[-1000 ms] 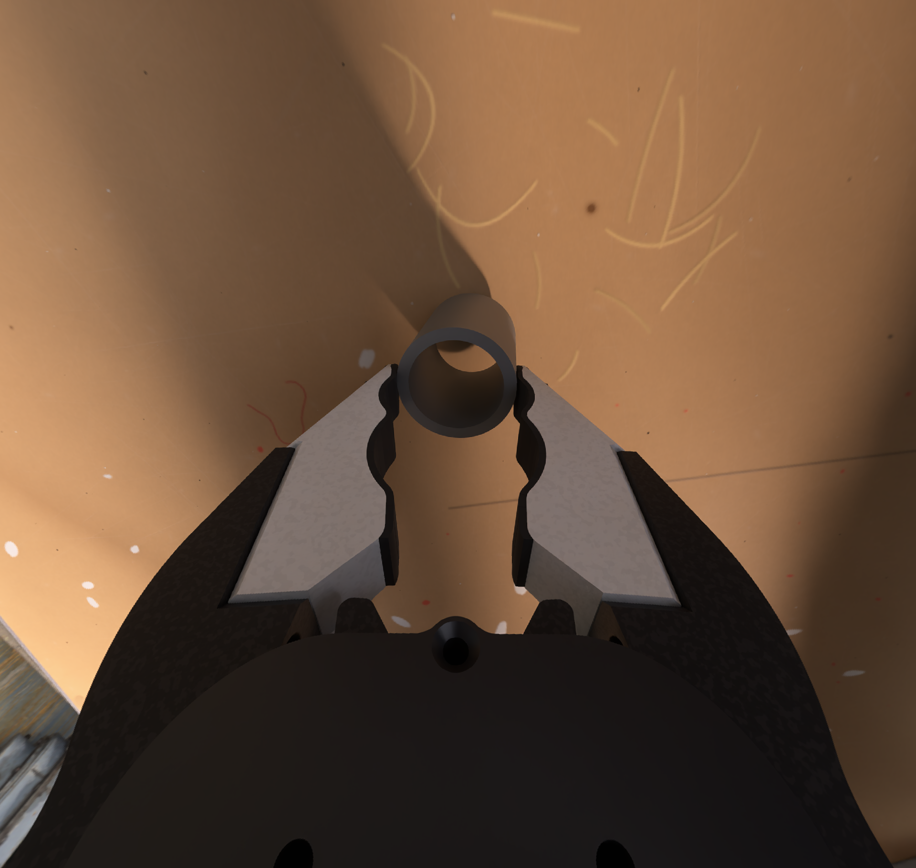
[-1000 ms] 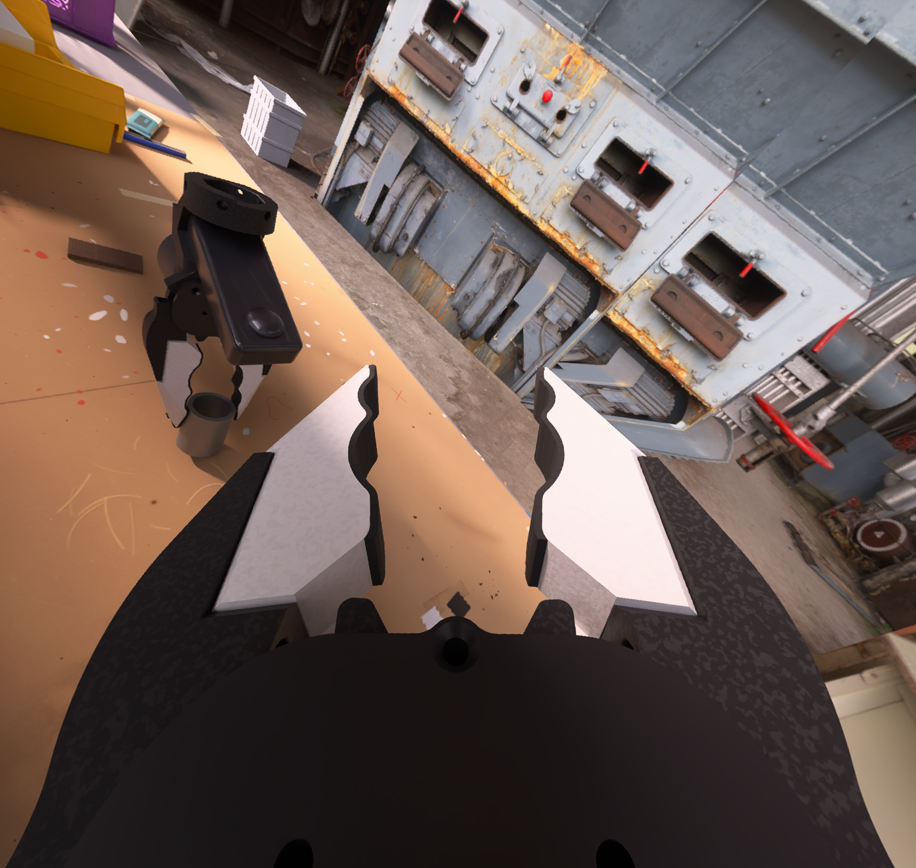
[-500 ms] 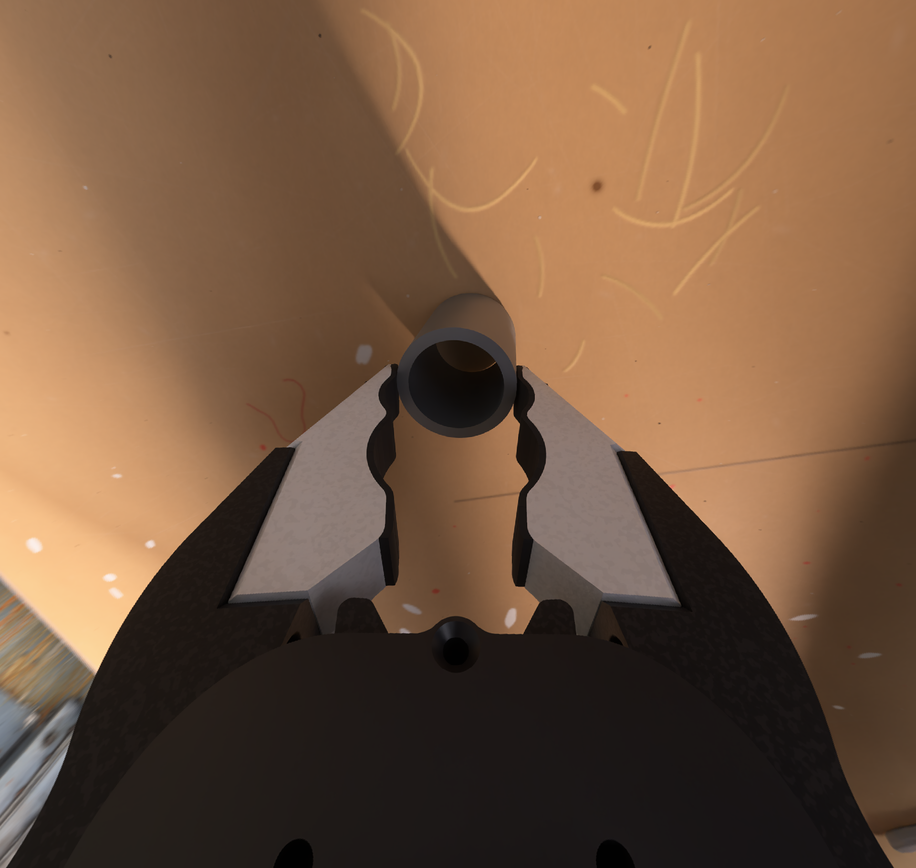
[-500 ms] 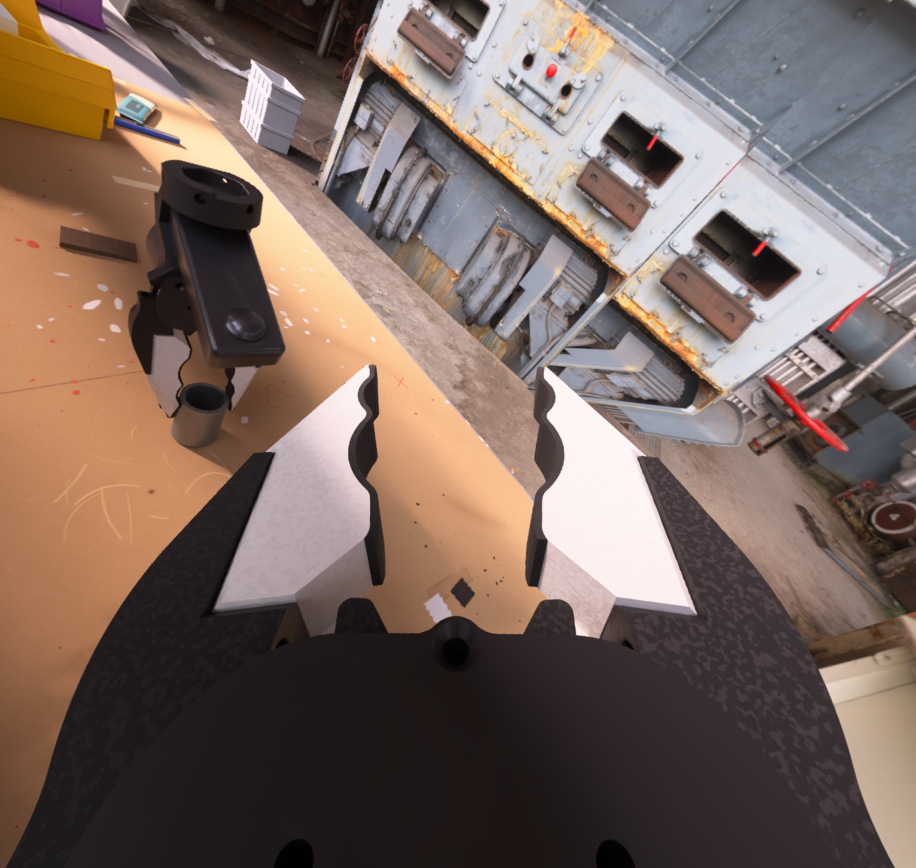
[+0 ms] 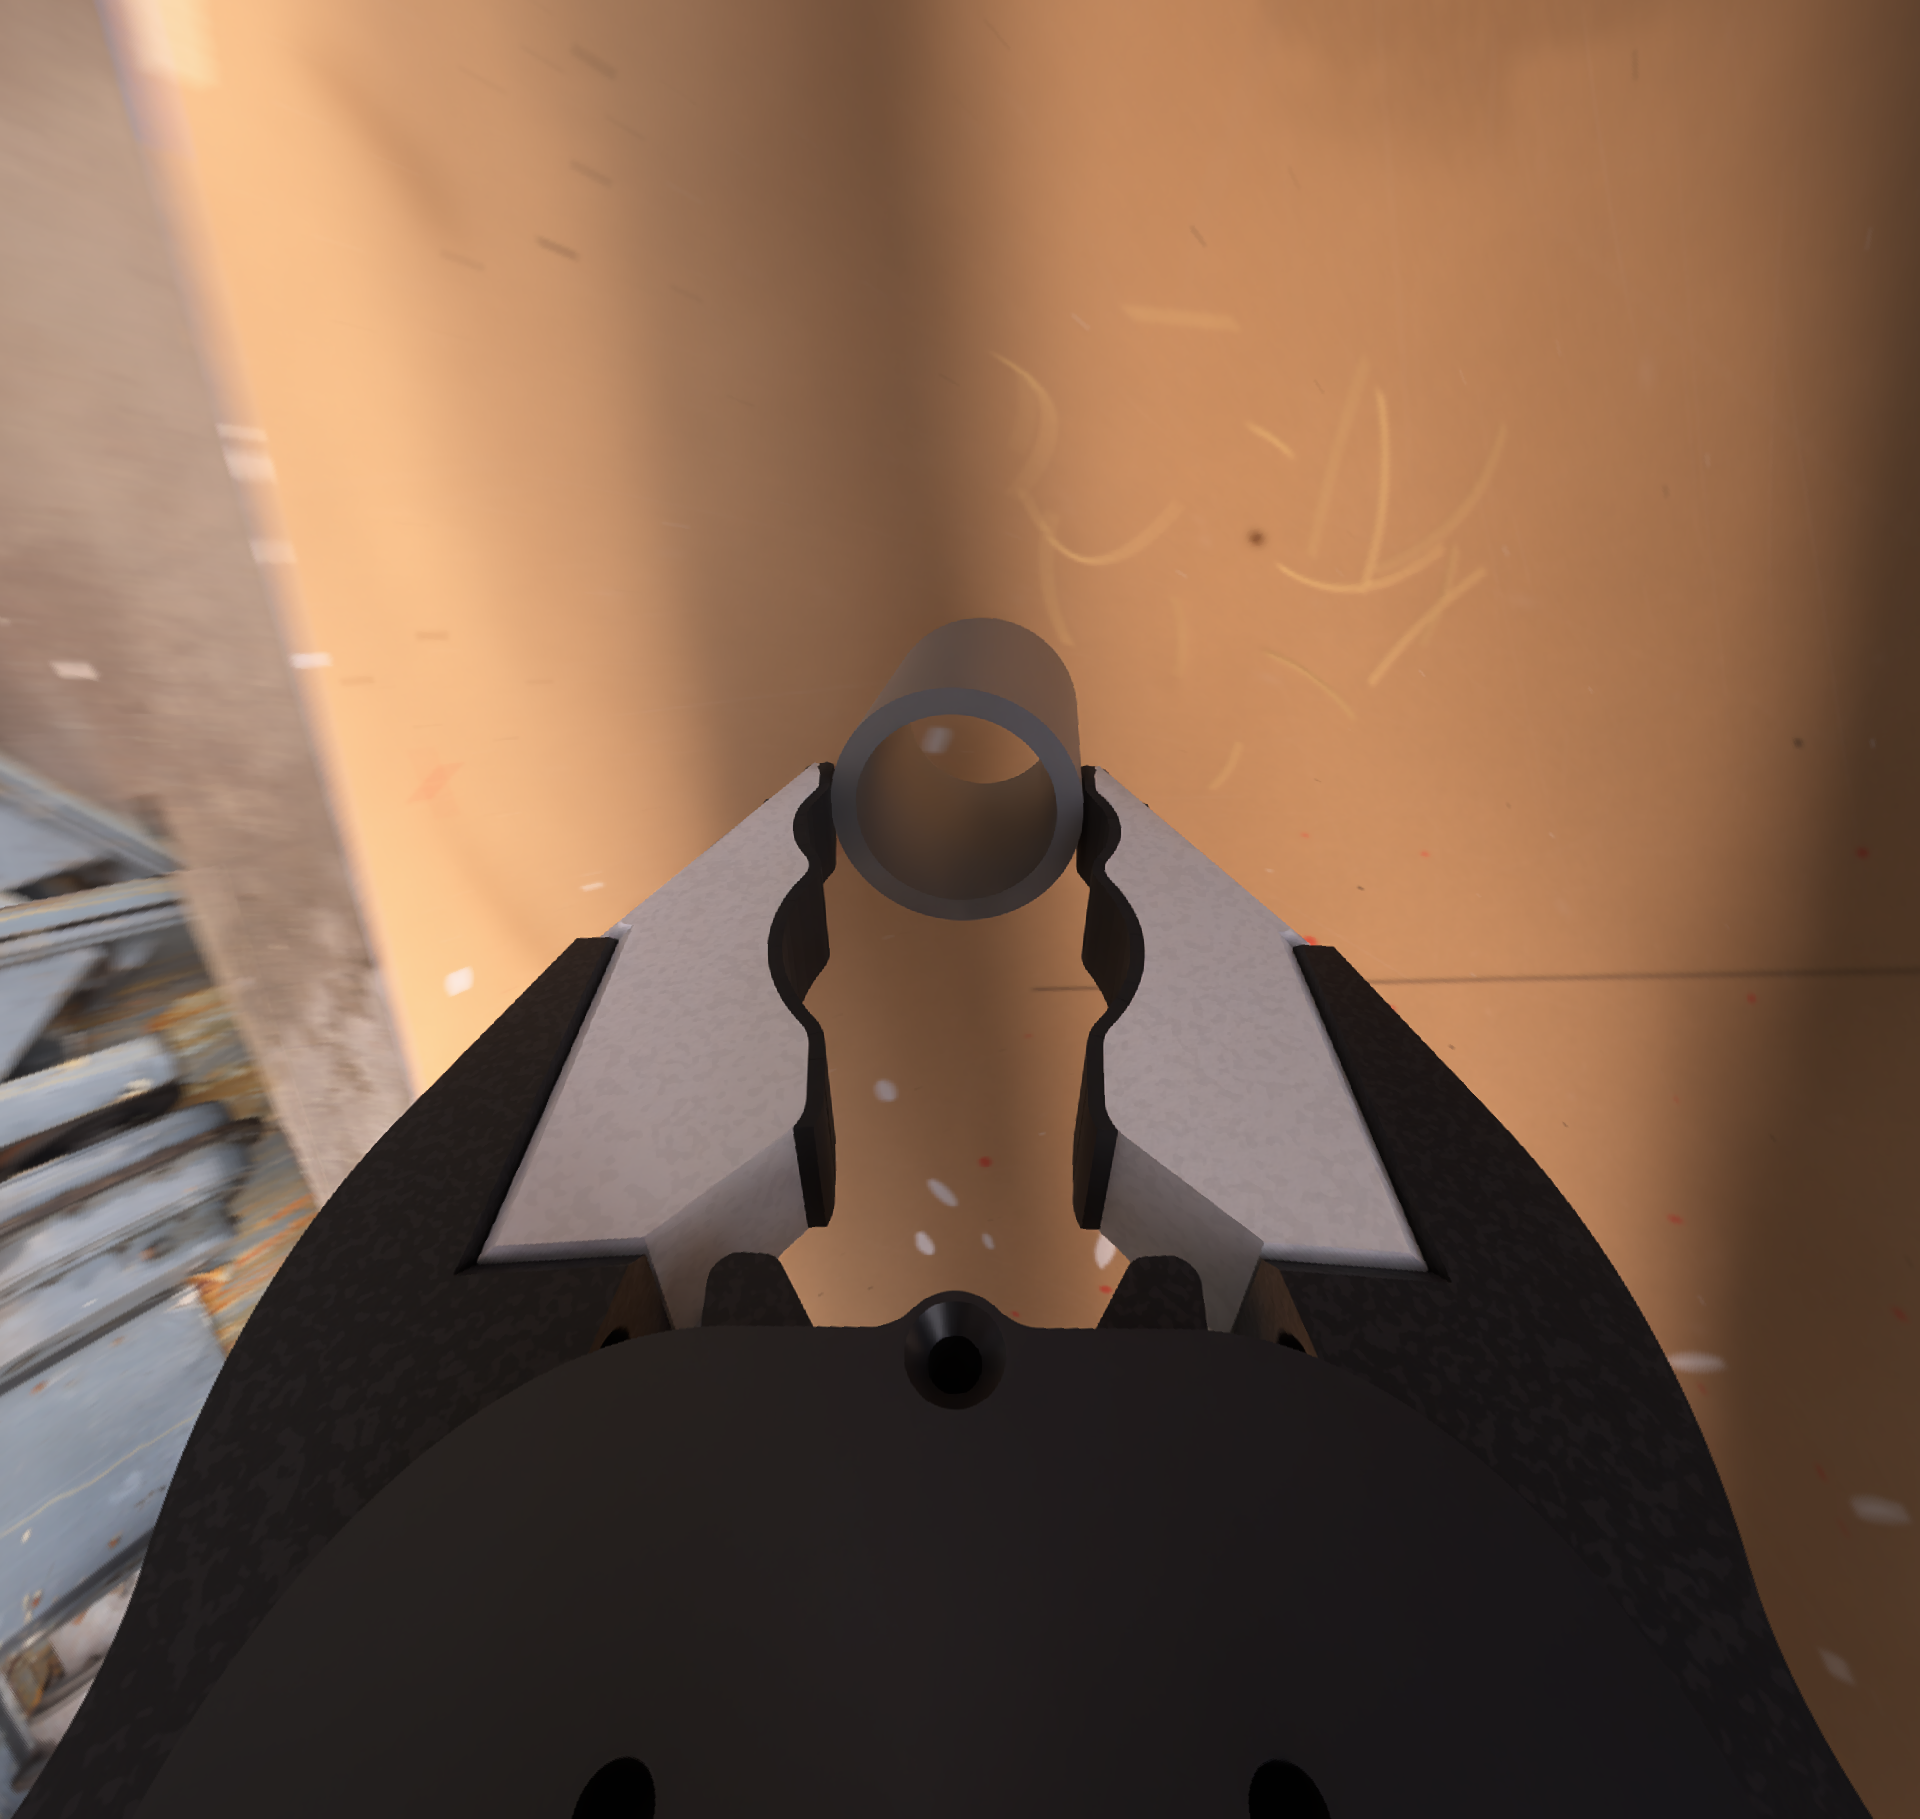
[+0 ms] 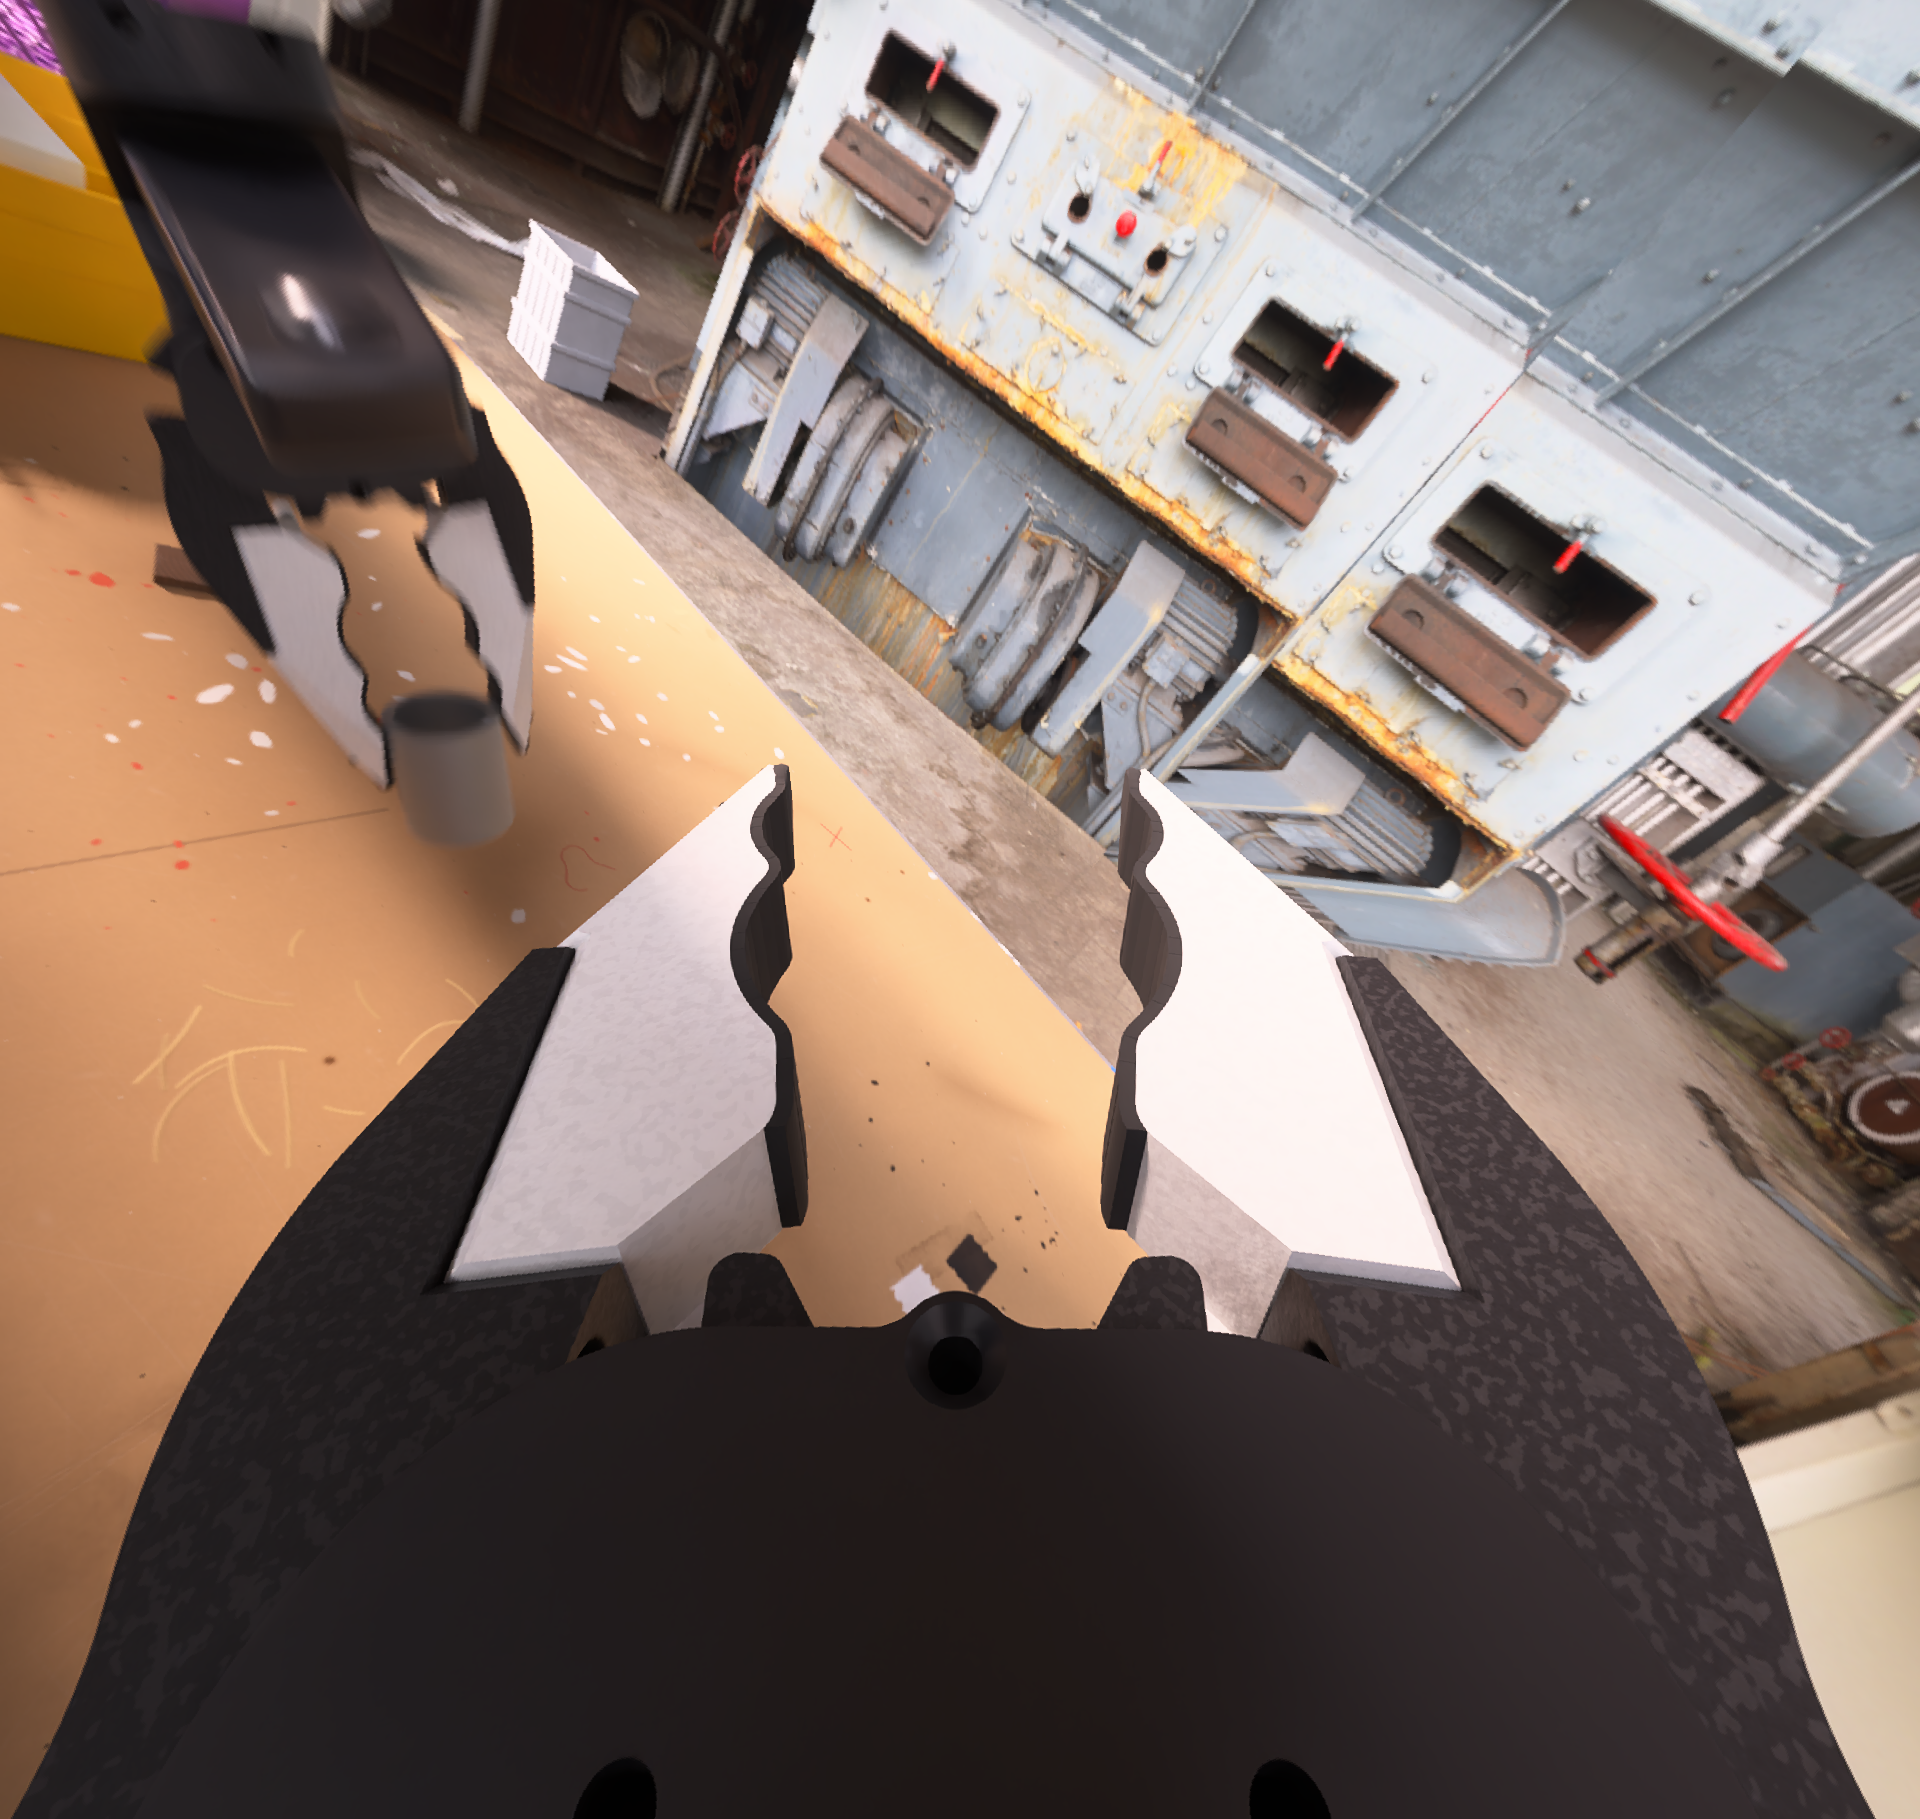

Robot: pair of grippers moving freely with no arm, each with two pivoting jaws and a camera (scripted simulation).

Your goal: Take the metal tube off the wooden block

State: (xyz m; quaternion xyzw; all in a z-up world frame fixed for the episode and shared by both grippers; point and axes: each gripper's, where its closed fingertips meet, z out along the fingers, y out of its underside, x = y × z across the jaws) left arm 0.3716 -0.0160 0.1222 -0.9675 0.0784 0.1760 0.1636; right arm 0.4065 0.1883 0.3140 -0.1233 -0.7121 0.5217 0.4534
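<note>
While left tongs (image 5: 956,808) clamp one metal tube (image 5: 961,782) above the table (image 5: 1455,211), right tongs (image 6: 956,813) gape apart.

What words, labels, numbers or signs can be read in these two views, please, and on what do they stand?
None can be read.
The scratched orange-brown tabletop bears only pale curved scratches and paint specks, no lettering.
The rusty grey metal machine shows no legible plate; any marks are too small to tell.
The grey metal tube is unmarked.
</note>
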